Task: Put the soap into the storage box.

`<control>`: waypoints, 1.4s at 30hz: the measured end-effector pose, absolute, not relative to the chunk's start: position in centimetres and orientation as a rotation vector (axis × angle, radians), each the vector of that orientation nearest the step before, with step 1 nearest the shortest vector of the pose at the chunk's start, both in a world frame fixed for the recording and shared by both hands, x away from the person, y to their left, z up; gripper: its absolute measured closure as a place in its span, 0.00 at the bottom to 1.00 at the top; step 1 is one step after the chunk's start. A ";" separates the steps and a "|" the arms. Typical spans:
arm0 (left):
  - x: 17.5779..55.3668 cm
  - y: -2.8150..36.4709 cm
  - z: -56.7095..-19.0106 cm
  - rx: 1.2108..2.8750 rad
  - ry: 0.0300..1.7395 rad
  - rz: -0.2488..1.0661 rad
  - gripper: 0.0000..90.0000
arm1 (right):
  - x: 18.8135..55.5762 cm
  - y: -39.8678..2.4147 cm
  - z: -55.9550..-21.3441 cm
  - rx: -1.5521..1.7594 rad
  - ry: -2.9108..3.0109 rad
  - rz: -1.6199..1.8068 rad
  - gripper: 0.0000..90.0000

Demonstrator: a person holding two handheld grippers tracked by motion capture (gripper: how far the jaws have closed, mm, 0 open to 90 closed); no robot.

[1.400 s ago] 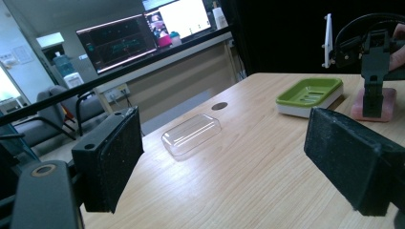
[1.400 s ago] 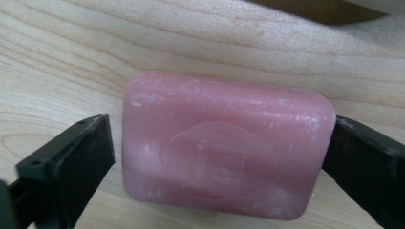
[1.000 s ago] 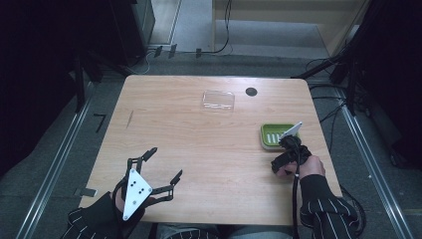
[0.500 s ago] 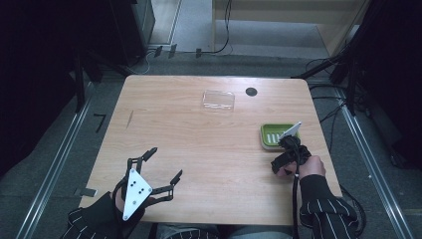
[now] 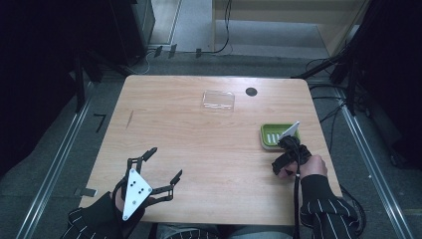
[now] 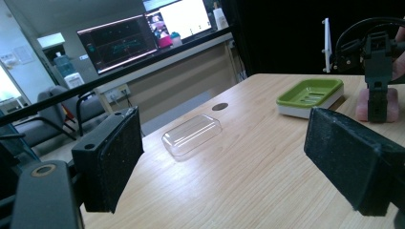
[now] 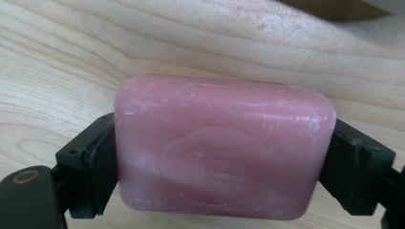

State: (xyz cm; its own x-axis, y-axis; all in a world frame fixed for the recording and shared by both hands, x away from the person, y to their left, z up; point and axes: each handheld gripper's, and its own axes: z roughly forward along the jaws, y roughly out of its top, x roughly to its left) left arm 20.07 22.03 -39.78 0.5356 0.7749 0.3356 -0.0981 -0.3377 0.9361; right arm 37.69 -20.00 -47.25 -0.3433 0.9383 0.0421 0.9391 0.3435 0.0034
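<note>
A pink bar of soap (image 7: 224, 148) lies flat on the wooden table, and my right gripper (image 7: 224, 164) is shut on it, one jaw pressed to each short end. From above, that gripper (image 5: 281, 164) points down near the table's right edge, just in front of a green soap dish (image 5: 275, 135). In the left gripper view the soap (image 6: 394, 107) shows pink behind the right gripper (image 6: 377, 102), beside the dish (image 6: 310, 93). My left gripper (image 5: 165, 162) hovers open at the table's front left, with nothing between its pads (image 6: 112, 157).
A clear plastic lid (image 5: 218, 100) lies at the back middle of the table (image 5: 174, 124), also seen ahead of the left gripper as a clear lid (image 6: 192, 134). A dark round hole (image 5: 251, 91) sits to its right. Cables and metal rails run along the floor on both sides.
</note>
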 end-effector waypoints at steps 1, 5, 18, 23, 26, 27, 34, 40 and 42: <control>20.1 22.0 -39.8 1.683 0.575 0.999 0.15 | 37.7 -20.0 -47.2 -1.785 -2.551 -0.040 0.15; 20.1 22.0 -39.8 1.682 0.576 0.998 0.15 | 37.7 -20.1 -46.9 -1.776 -2.560 -0.035 0.15; 20.1 22.1 -39.8 1.679 0.579 1.000 0.15 | 37.5 -20.4 -46.1 -1.764 -2.582 -0.037 0.15; 20.1 22.1 -39.8 1.677 0.580 0.999 0.15 | 37.5 -20.5 -45.8 -1.756 -2.592 -0.038 0.15; 20.1 22.1 -39.8 1.677 0.581 1.000 0.15 | 37.4 -20.5 -45.4 -1.757 -2.595 -0.042 0.15; 20.1 22.1 -39.8 1.677 0.579 0.998 0.15 | 37.4 -20.6 -45.4 -1.753 -2.602 -0.044 0.15; 20.1 22.1 -39.8 1.676 0.578 0.999 0.15 | 37.3 -20.8 -44.8 -1.750 -2.614 -0.050 0.15; 20.1 22.1 -39.8 1.676 0.576 0.997 0.15 | 37.4 -20.9 -44.5 -1.746 -2.615 -0.045 0.15; 20.1 22.1 -39.8 1.677 0.576 0.998 0.15 | 37.4 -21.0 -44.3 -1.747 -2.617 -0.050 0.15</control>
State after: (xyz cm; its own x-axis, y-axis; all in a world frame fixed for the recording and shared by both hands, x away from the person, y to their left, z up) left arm 20.09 22.08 -39.79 0.5356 0.7764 0.3320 -0.1004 -0.3318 0.9380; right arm 37.40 -20.95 -44.34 -0.3836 0.9234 0.0133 0.9232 0.3832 0.0292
